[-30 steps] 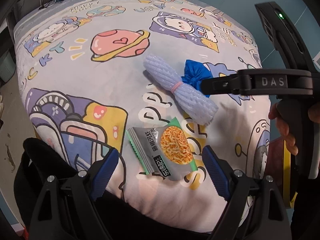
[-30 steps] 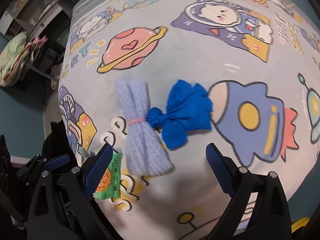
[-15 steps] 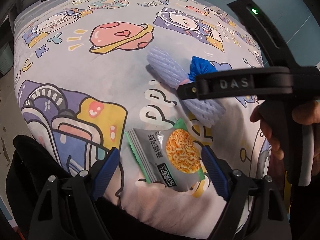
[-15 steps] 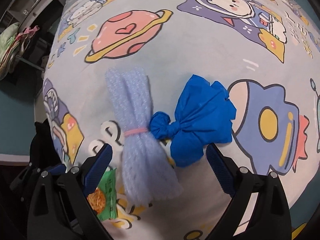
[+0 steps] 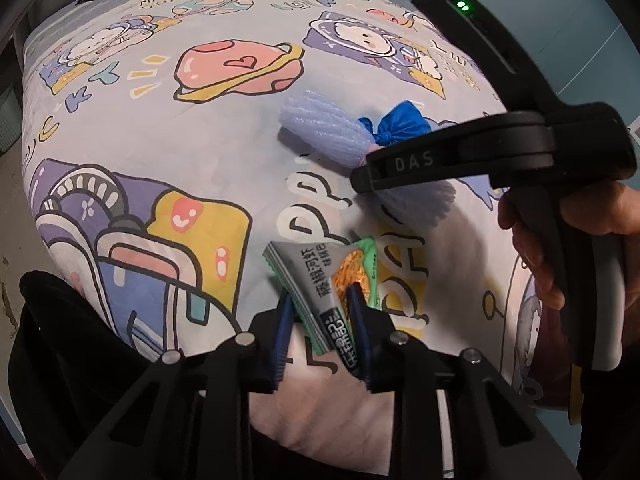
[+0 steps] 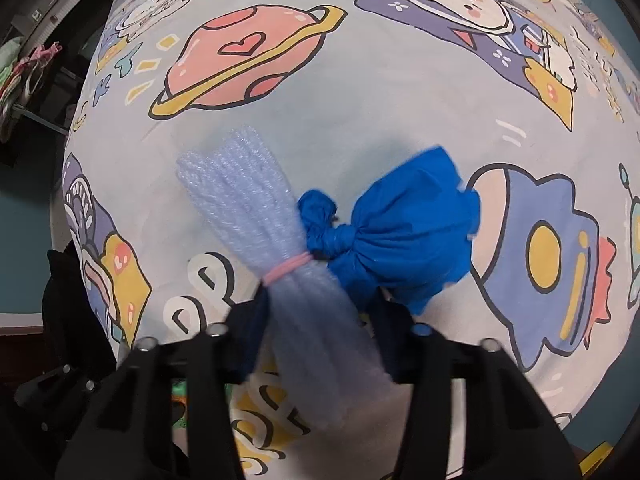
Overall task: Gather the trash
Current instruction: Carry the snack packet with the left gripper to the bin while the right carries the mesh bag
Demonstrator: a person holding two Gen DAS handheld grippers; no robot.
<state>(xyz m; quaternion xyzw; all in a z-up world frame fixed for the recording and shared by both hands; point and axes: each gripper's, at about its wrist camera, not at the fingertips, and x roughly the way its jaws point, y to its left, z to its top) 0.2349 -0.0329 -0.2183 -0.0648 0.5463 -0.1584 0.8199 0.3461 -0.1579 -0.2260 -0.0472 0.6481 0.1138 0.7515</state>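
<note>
Left wrist view: The left gripper (image 5: 320, 320) has its jaws pinching the snack packet (image 5: 326, 284). A second ago the jaws were spread wide on both sides of the packet; now they have squeezed in, and the packet is bent up into a fold between them. It sits at 6 o'clock in this view, near the edge of the bed (image 5: 168, 152) with its cartoon space sheet. That likely means the packet is caught and ready to be lifted off. At 3 o'clock, the right gripper (image 5: 460, 160) has moved in over the foam net roll (image 5: 320, 128), and the blue bag (image 5: 396, 128) lies just beside the roll at 1 o'clock.

Right wrist view: The right gripper (image 6: 320, 320) has also closed in. Its jaws were spread a second ago; now they are pinching the lower half of the foam net roll (image 6: 260, 208), just below its pink rubber band (image 6: 286, 266). The knotted blue bag (image 6: 404, 240) touches the roll at 3 o'clock and is not held. So two bits of trash look caught, one in each gripper, and the blue bag is left to pick up. No bin shows in either view.
</note>
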